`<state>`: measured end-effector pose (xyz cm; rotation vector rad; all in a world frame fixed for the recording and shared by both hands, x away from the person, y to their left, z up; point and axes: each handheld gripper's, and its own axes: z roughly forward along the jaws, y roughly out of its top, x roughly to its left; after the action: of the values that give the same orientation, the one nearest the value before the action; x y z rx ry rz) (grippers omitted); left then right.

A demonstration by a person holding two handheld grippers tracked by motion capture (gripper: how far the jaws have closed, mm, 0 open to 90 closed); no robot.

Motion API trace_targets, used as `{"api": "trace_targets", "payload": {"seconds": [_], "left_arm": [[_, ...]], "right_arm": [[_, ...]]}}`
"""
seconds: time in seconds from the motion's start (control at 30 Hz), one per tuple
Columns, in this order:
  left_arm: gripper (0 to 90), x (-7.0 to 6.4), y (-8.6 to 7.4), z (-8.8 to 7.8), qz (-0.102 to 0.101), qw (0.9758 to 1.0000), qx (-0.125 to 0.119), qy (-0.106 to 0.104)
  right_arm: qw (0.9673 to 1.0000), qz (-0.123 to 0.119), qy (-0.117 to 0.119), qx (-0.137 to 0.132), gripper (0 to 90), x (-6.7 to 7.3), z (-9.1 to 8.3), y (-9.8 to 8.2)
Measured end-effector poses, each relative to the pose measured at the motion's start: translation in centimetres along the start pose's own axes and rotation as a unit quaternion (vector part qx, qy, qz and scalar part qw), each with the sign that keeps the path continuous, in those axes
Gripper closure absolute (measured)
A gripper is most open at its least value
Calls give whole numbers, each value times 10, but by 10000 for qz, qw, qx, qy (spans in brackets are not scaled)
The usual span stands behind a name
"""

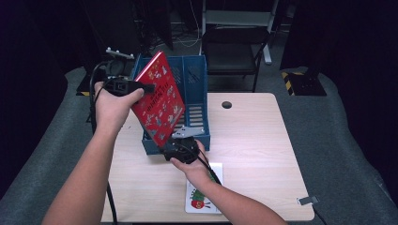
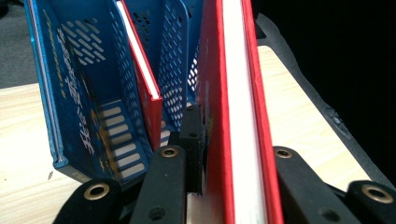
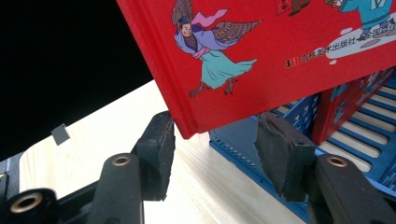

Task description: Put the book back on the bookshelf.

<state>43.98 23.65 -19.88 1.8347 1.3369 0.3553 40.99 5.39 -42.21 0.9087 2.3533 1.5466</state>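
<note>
Left tool (image 1: 149, 87) clamped on tilted red hardcover picture book (image 1: 159, 98), right tool (image 3: 212, 140) jaws apart under its lower corner, blue plastic file rack (image 1: 197, 84) partly hidden behind.

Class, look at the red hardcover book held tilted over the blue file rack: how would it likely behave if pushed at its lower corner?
The red book probably stays stiff: its thick cover looks straight in the left gripper. It may pivot about that single grip. Its glossy cover could slip between the right gripper's open jaws.
</note>
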Motion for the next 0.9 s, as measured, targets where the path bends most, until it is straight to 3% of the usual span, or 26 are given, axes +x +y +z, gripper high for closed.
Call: {"api": "trace_targets", "payload": {"seconds": [0.2, 0.9], "left_arm": [[760, 2, 2, 0, 39, 10000, 29, -30], [777, 11, 11, 4, -298, 9992, -105, 252]], "right_arm": [[10000, 4, 11, 8, 472, -2, 3, 2], [10000, -74, 7, -46, 472, -12, 9, 11]]}}
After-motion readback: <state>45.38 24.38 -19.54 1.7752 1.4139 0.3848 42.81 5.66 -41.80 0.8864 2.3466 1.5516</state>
